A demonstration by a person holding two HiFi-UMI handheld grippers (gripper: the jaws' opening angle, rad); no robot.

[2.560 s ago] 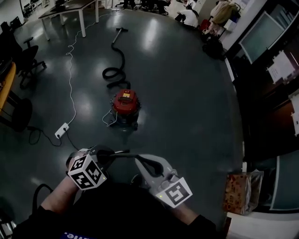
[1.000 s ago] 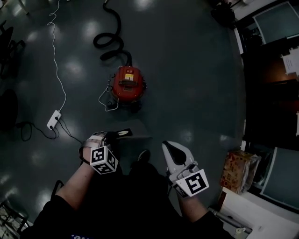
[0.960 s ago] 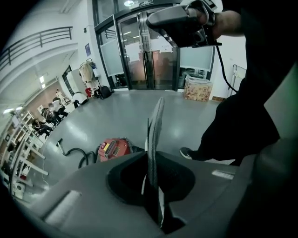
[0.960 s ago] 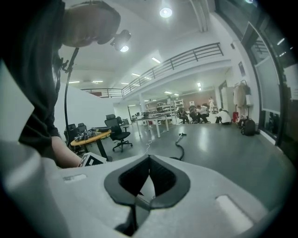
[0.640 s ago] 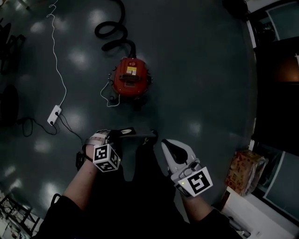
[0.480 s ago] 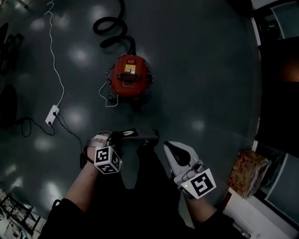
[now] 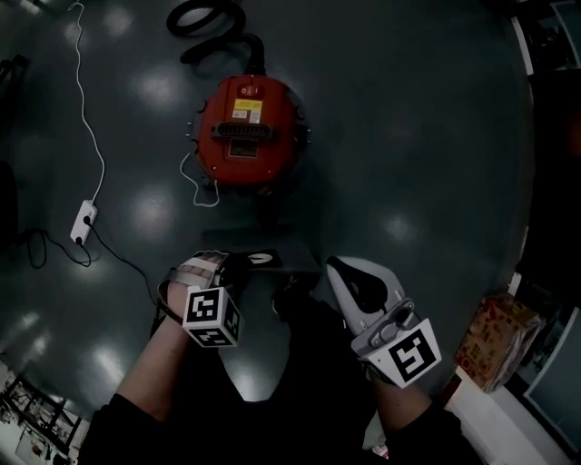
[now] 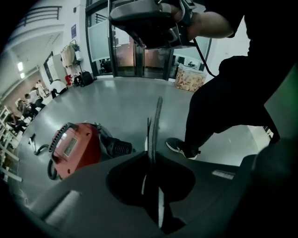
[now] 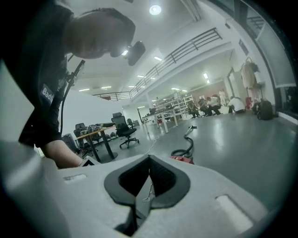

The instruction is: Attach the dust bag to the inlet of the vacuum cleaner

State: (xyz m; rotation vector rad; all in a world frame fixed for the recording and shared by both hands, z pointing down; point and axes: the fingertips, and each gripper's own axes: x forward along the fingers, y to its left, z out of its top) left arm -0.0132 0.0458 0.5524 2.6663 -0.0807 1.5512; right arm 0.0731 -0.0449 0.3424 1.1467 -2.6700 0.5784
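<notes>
Red round vacuum cleaner (image 7: 247, 132) sits on glossy grey floor (image 7: 408, 136)

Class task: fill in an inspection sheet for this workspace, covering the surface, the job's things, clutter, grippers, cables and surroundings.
Surface: dark glossy floor with light reflections.
Job's things: red vacuum cleaner on the floor, hose coiled behind it; dust bag held apart from it.
Clutter: patterned bag at the right edge.
Grippers: left gripper and right gripper both shut on the dust bag.
Cables: white cable runs to a power strip.
Surroundings: glass doors, an office chair, desks.
</notes>
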